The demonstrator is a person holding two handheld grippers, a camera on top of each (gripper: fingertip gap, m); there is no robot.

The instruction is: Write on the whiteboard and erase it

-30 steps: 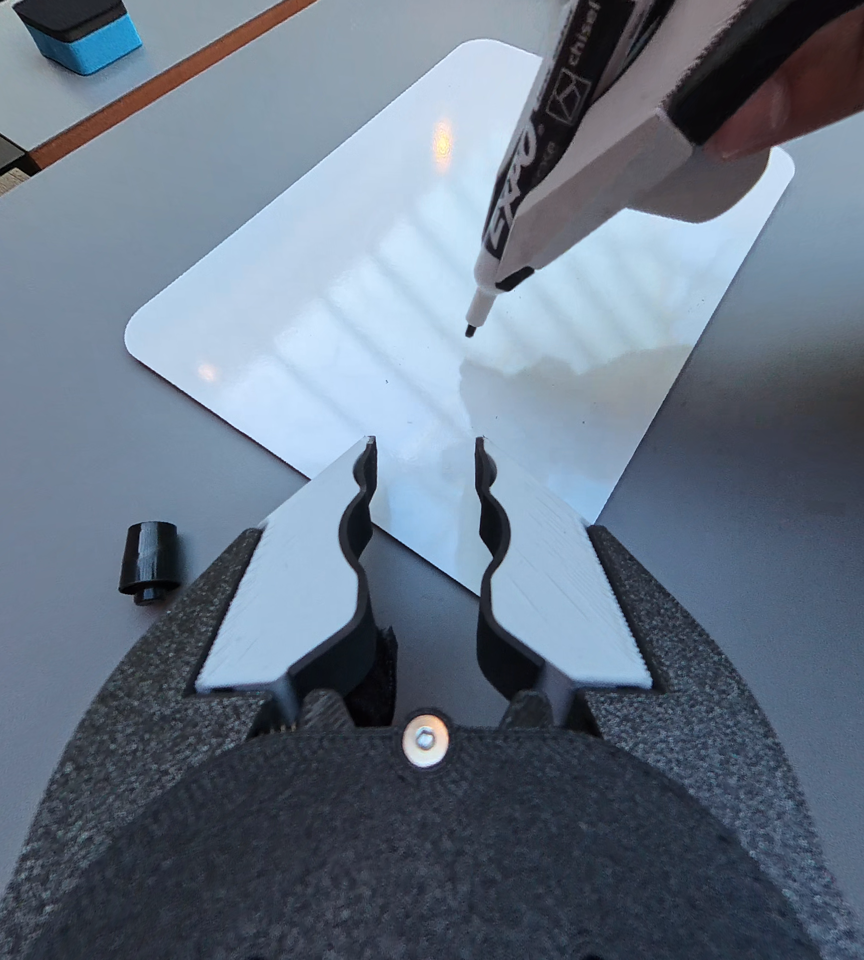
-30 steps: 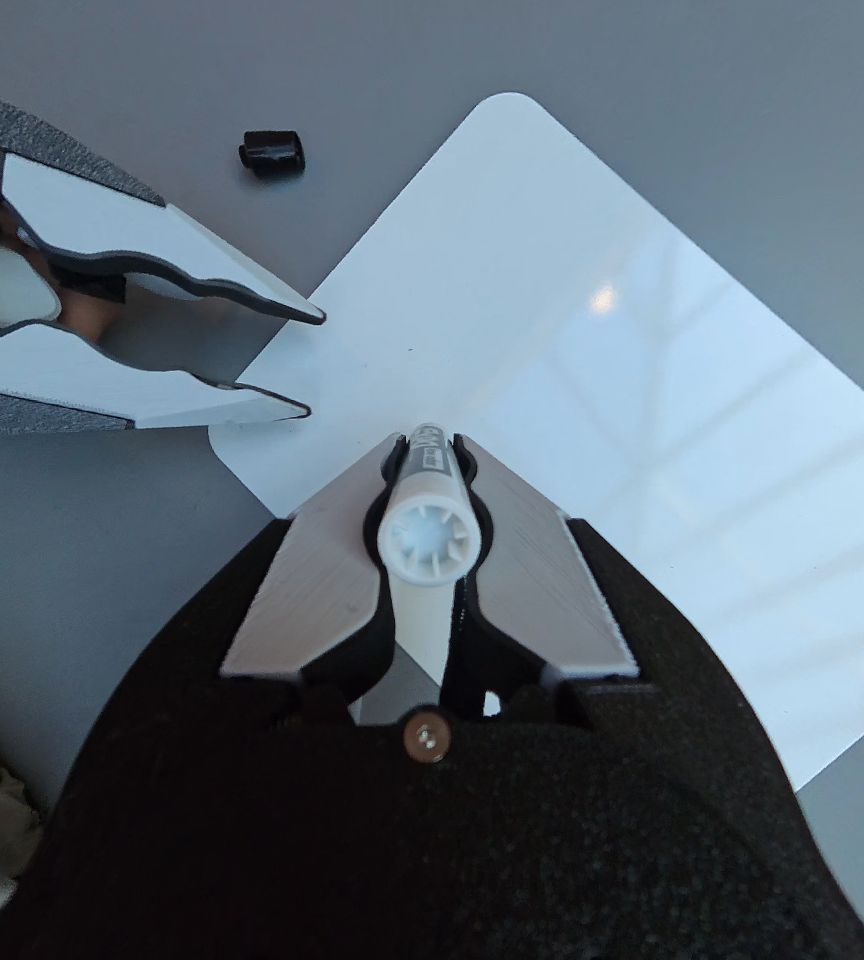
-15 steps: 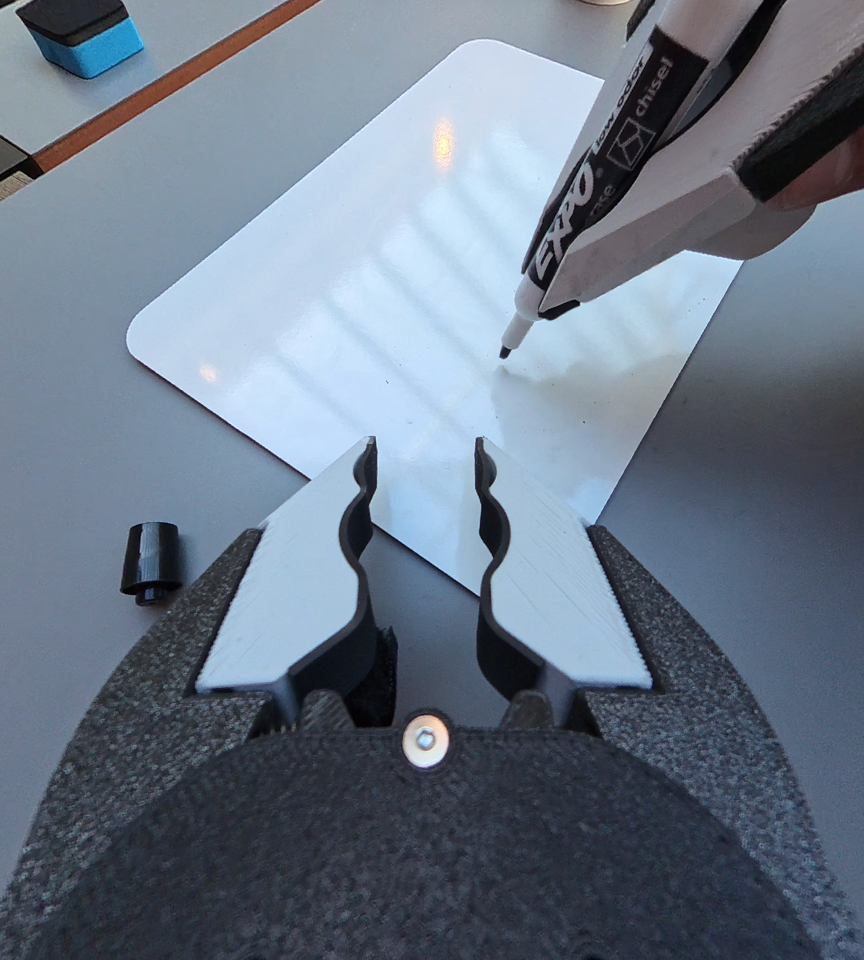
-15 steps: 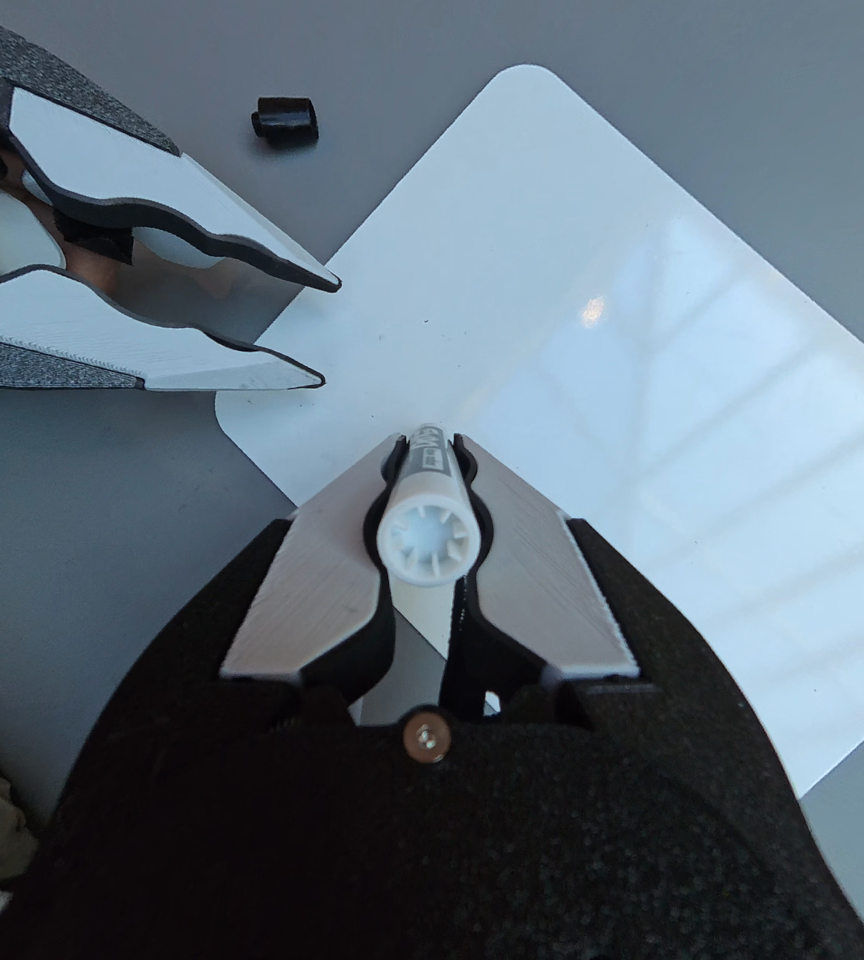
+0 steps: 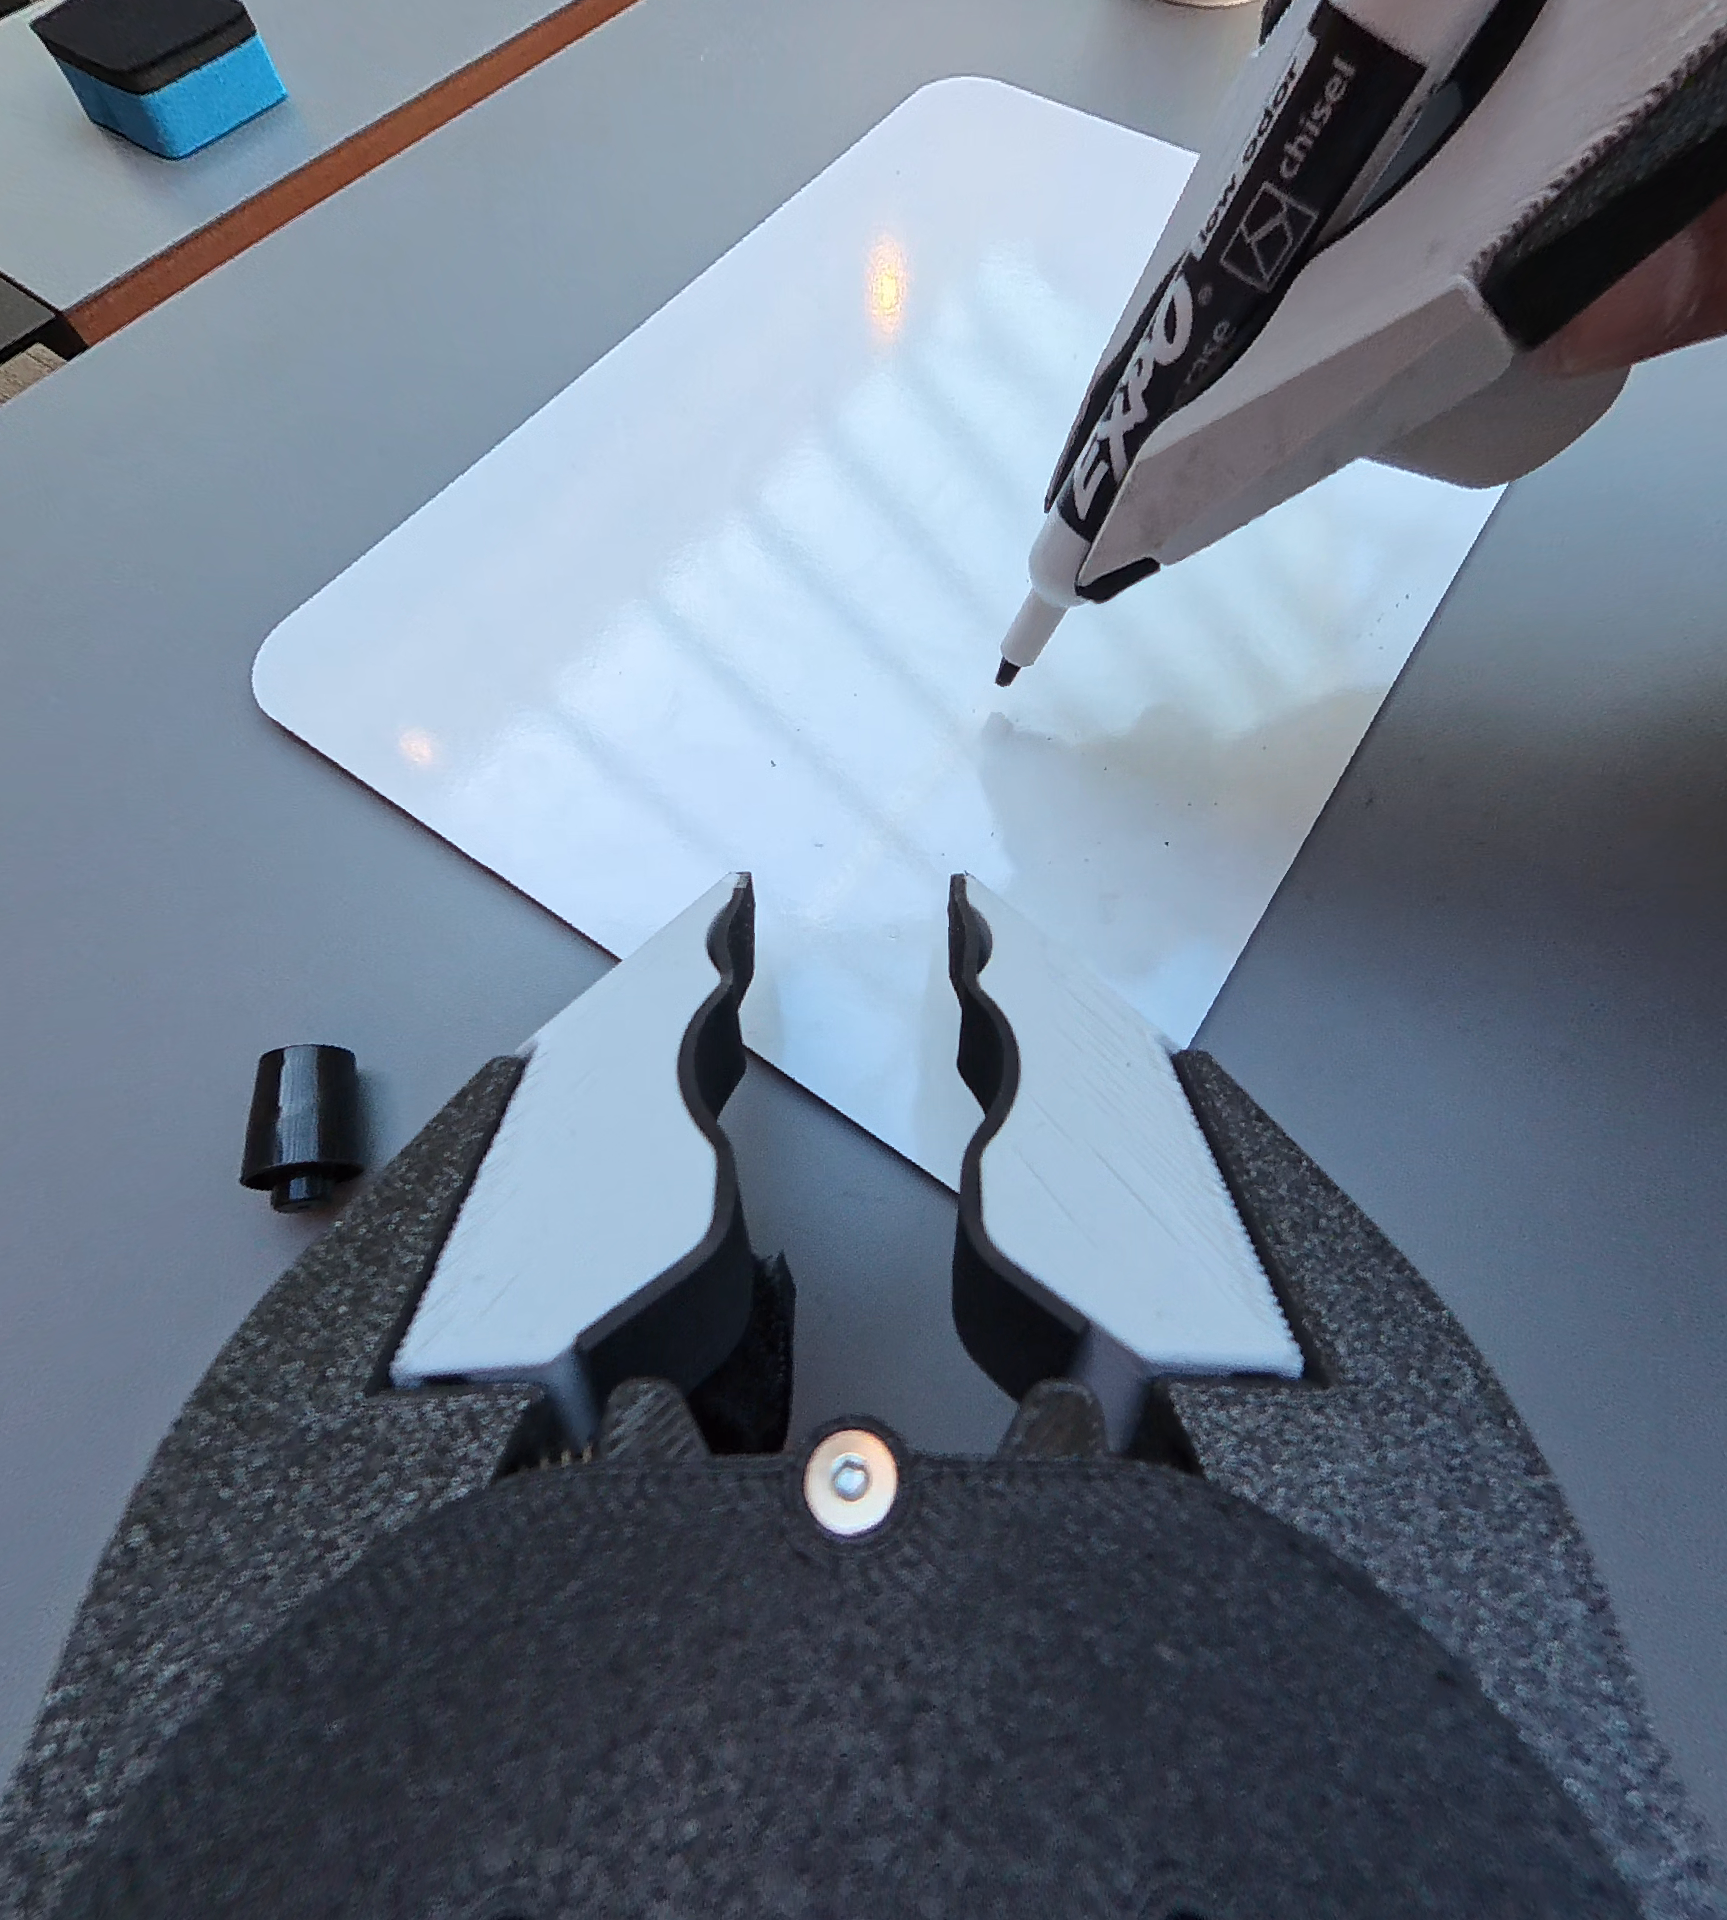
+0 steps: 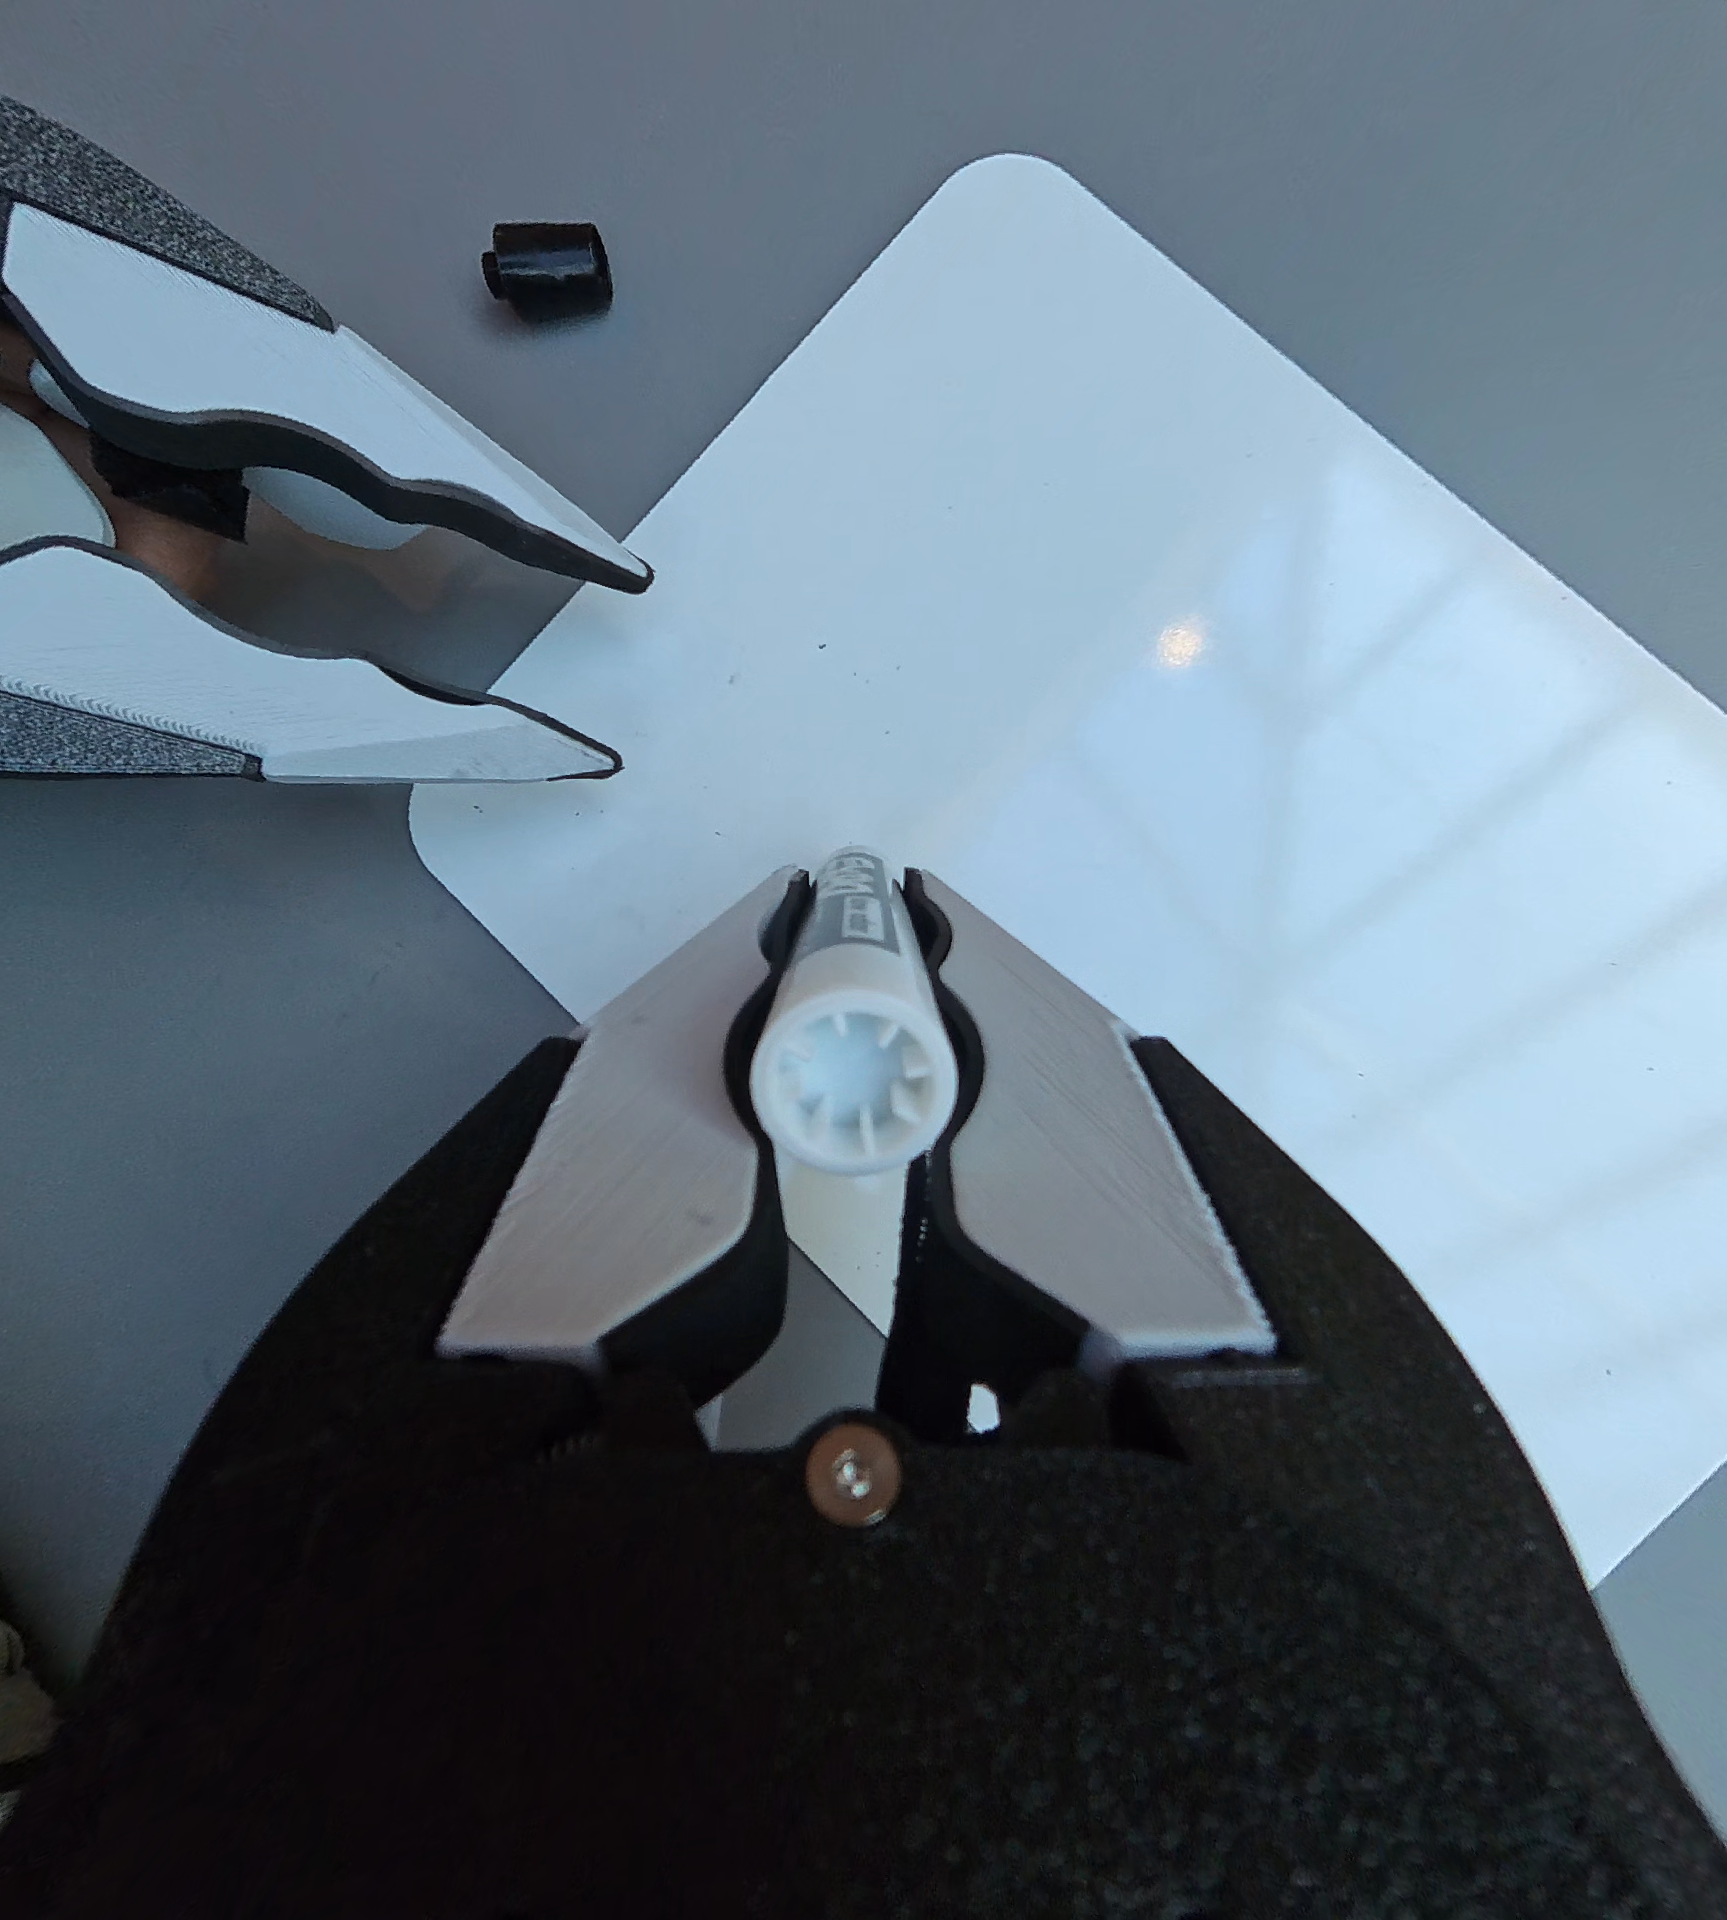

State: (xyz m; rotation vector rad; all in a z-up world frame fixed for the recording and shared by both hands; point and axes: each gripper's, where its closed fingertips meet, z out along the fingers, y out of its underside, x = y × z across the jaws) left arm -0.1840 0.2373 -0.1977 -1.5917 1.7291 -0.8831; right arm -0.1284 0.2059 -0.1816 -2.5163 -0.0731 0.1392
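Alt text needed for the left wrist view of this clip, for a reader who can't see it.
The right gripper, shut on an uncapped marker, holds its tip just above a blank white board on a grey table. The left gripper hangs open over the board's near edge, with a black cap to its left and a blue-and-black eraser far off.

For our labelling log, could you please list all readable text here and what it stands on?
I won't copy writing out.
Marker, in the right gripper: printed words and a small symbol on its black-and-white label.
Whiteboard, black cap, blue eraser, left gripper: no writing visible.
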